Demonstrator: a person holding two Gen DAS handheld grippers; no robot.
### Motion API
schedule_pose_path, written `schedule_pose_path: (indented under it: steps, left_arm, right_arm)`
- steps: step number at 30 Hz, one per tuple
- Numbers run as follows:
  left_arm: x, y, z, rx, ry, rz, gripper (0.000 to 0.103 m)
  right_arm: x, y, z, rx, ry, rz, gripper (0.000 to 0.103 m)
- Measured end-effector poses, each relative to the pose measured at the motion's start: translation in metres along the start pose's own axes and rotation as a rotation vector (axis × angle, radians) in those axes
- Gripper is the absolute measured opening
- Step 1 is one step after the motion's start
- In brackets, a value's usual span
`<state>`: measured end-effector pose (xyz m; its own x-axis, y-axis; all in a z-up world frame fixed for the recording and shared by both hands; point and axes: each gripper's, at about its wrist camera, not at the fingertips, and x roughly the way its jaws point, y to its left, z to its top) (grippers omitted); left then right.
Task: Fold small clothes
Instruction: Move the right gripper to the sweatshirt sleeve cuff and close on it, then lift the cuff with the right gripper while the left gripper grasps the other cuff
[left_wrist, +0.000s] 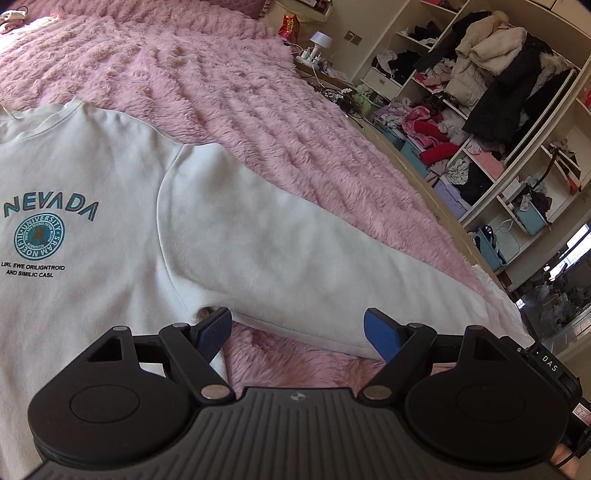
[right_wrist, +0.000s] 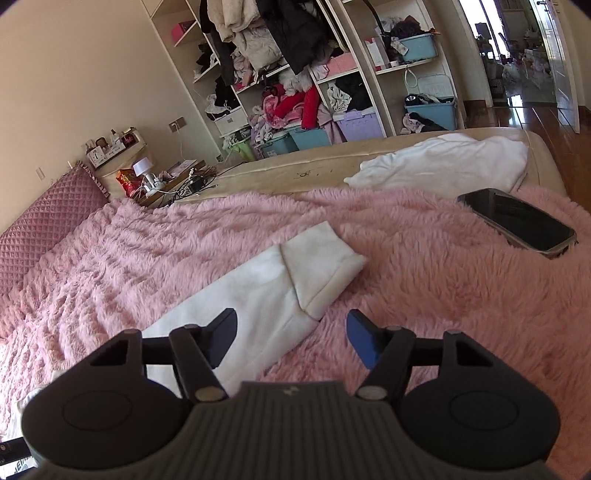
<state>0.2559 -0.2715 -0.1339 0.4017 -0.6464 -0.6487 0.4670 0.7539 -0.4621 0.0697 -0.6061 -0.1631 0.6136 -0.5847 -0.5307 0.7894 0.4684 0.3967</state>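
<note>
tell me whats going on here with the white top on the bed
A person holds a tool in each hand over a white sweatshirt spread flat, print up, on a fluffy pink blanket. The left tool is open near the armpit, gripping nothing. The right tool is open above the sleeve near its cuff, not pinching it. A phone lies nearby. No fold is made yet.

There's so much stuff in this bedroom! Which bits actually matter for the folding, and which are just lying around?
Part of the job:
- white sweatshirt, spread flat on the pink blanket
- its sleeve, cuff turned back
- left gripper and right gripper, both open, holding nothing

Just lying about:
- phone
- white garment at the bed's edge
- lamp
- shelves stuffed with clothes
</note>
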Motion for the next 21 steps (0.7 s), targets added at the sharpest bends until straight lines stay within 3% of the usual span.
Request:
schedule_pose_path:
  steps: [8, 12, 14, 21]
  left_arm:
    - [0.039, -0.002, -0.002, 0.009, 0.052, -0.021, 0.095]
    - [0.052, -0.006, -0.007, 0.027, 0.073, -0.017, 0.095]
    - [0.054, -0.008, -0.009, 0.046, 0.073, -0.014, 0.096]
    - [0.053, -0.006, -0.002, 0.036, 0.088, -0.026, 0.097]
  right_arm:
    - [0.035, -0.001, 0.004, 0.069, -0.020, 0.013, 0.061]
    - [0.041, 0.002, 0.006, 0.055, -0.019, -0.010, 0.020]
    - [0.041, -0.001, 0.006, 0.074, -0.018, -0.024, 0.011]
    - [0.031, 0.003, 0.012, 0.088, -0.030, 0.010, 0.003]
